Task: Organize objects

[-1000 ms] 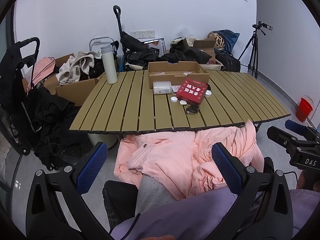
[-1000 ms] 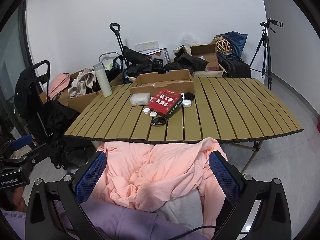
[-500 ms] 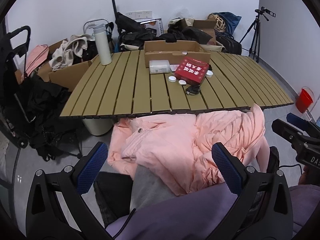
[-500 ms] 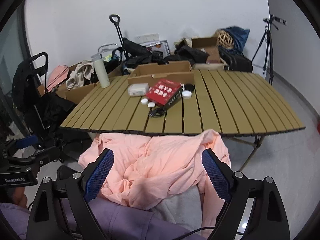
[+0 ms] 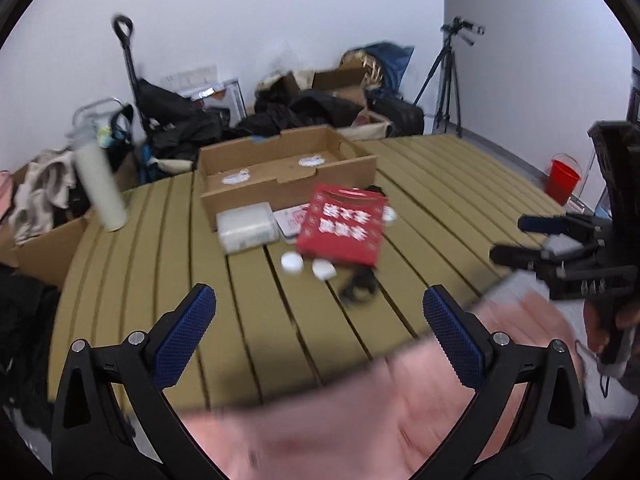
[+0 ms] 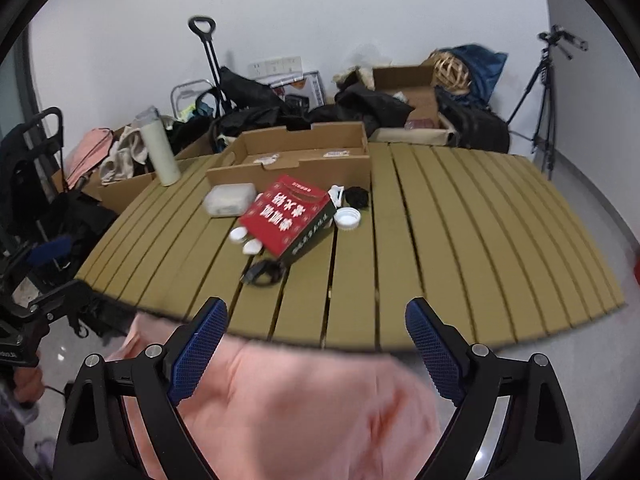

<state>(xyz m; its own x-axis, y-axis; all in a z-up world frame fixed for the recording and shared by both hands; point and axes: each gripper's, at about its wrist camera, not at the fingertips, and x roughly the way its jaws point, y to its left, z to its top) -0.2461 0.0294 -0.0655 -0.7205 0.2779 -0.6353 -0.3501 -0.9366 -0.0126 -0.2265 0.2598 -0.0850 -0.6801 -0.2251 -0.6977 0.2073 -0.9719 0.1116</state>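
Observation:
A red box (image 5: 342, 226) (image 6: 290, 218) lies mid-table in front of an open cardboard tray (image 5: 248, 196) (image 6: 288, 174). Left of it sits a clear plastic box (image 5: 247, 228) (image 6: 229, 199). Two small white caps (image 5: 292, 263) (image 6: 239, 234) and a black cable (image 5: 358, 284) (image 6: 262, 272) lie just before the red box. A bigger white lid (image 6: 347, 218) rests at its right. My left gripper (image 5: 318, 294) hangs open over the table's near part, holding nothing. My right gripper (image 6: 316, 304) stands open above the near edge, also with nothing between its fingers.
A pink garment (image 5: 360, 420) (image 6: 300, 400) lies below both grippers, off the slatted table (image 5: 140, 260) (image 6: 460, 220). A white flask (image 5: 100, 188) (image 6: 160, 152) stands at the back left. Bags, boxes, a tripod (image 6: 544, 100) and a red bucket (image 5: 562, 180) crowd the floor behind.
Both grippers have moved forward and down toward the table; the objects loom larger and the pink garment has dropped to the bottom of each view. Nothing was grasped.

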